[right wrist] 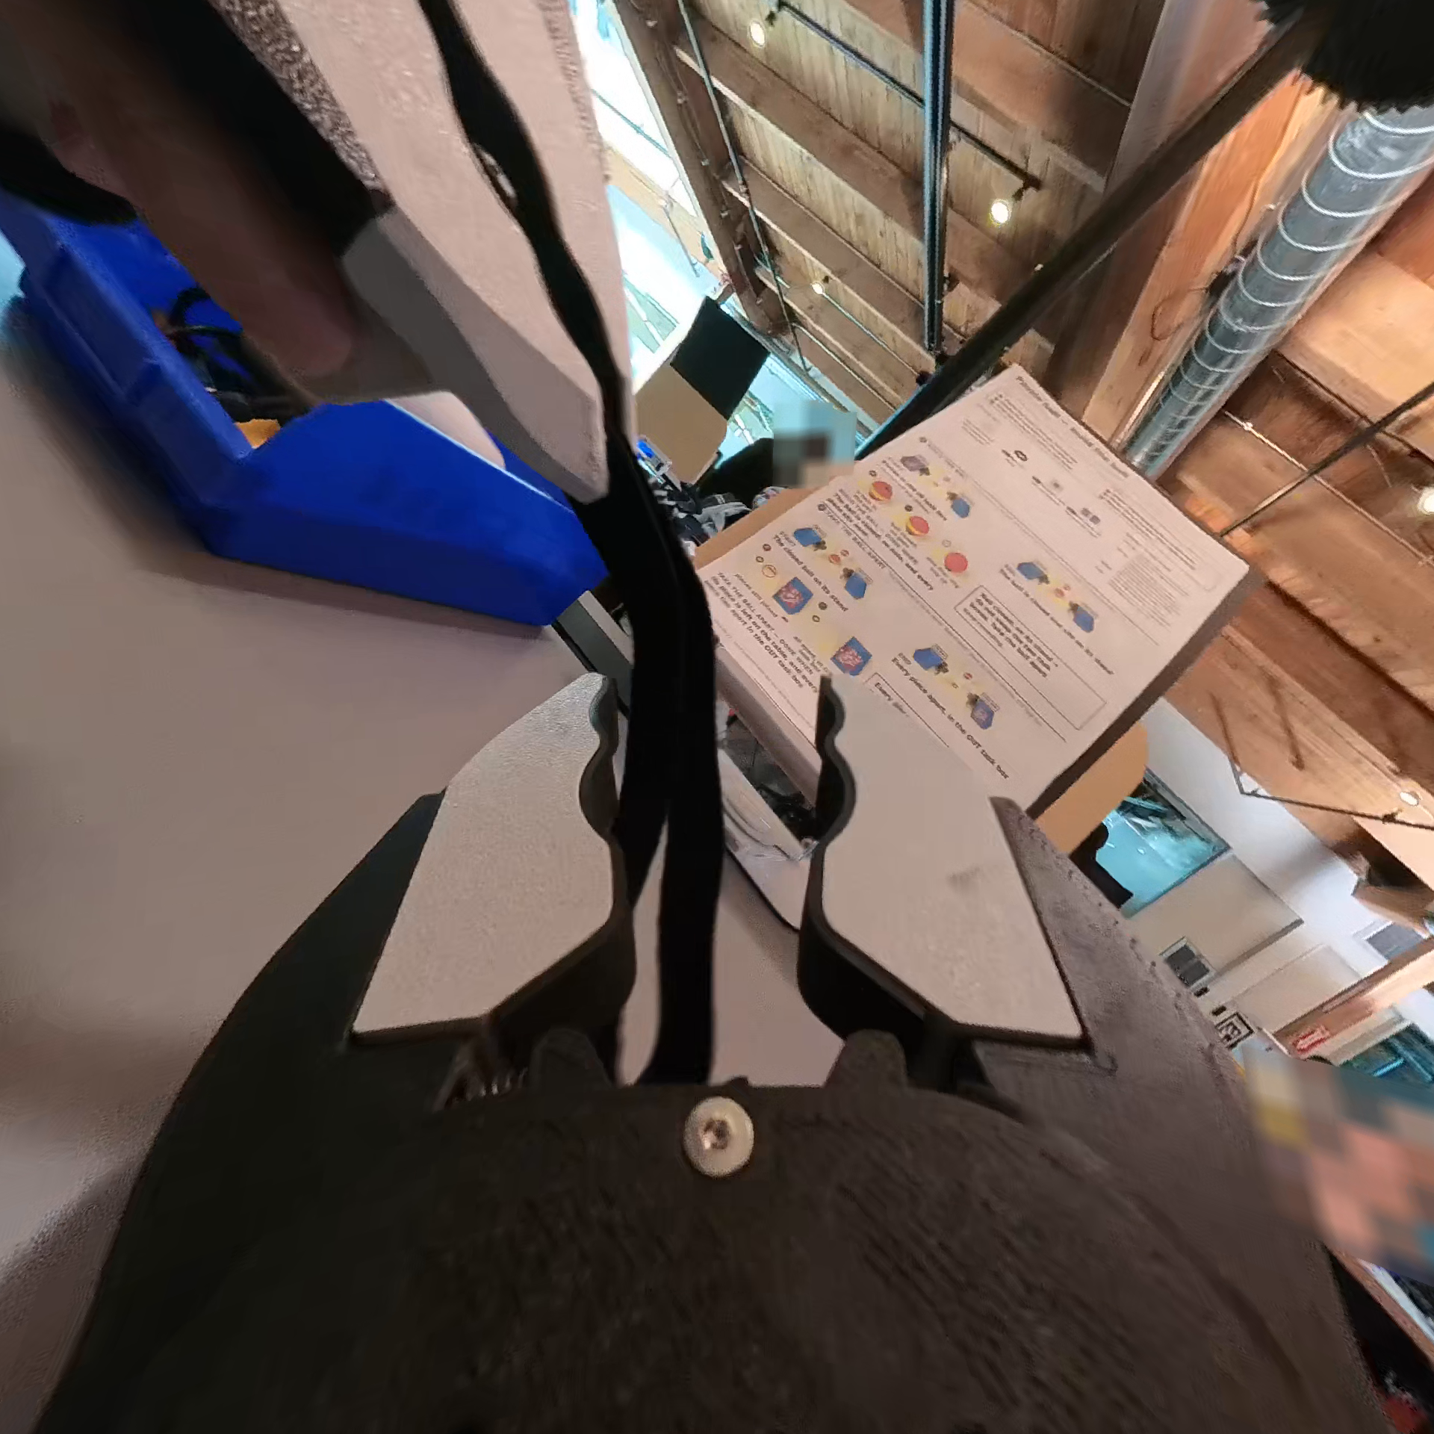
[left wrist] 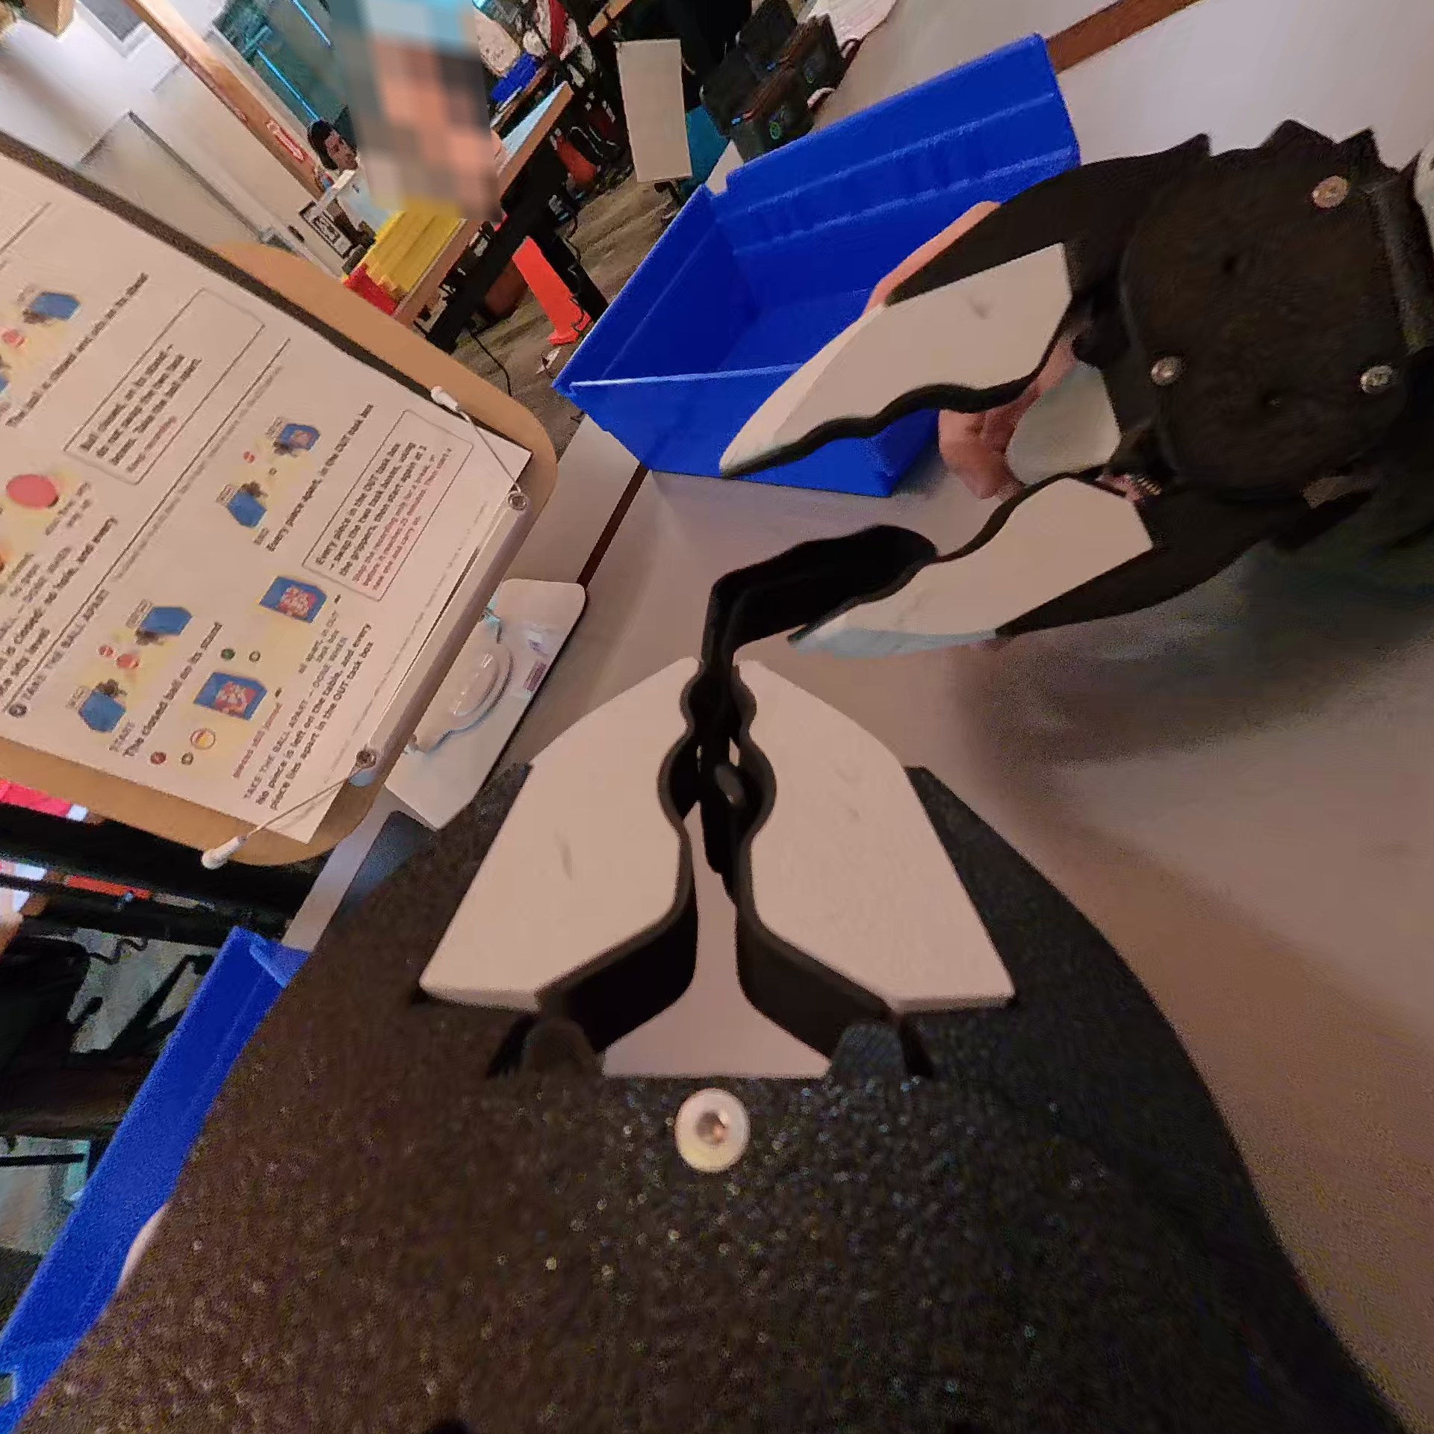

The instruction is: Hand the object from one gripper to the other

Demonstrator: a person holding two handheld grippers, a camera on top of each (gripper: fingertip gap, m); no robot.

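Note:
The object is a thin black strap. My left gripper is shut on its lower end, low in the left wrist view. The strap rises from the fingertips and bends right, between the jaws of my right gripper, which stands wide open at the upper right above the grey table. In the right wrist view the strap runs down the gap of my open right gripper, close to its left finger. The left gripper is clamped on it at the top.
An open blue bin stands on the table behind the right gripper. A second blue bin is at the lower left and also shows in the right wrist view. An instruction sheet on a brown board leans at the left. Tip to tip, the grippers are about 5 cm apart.

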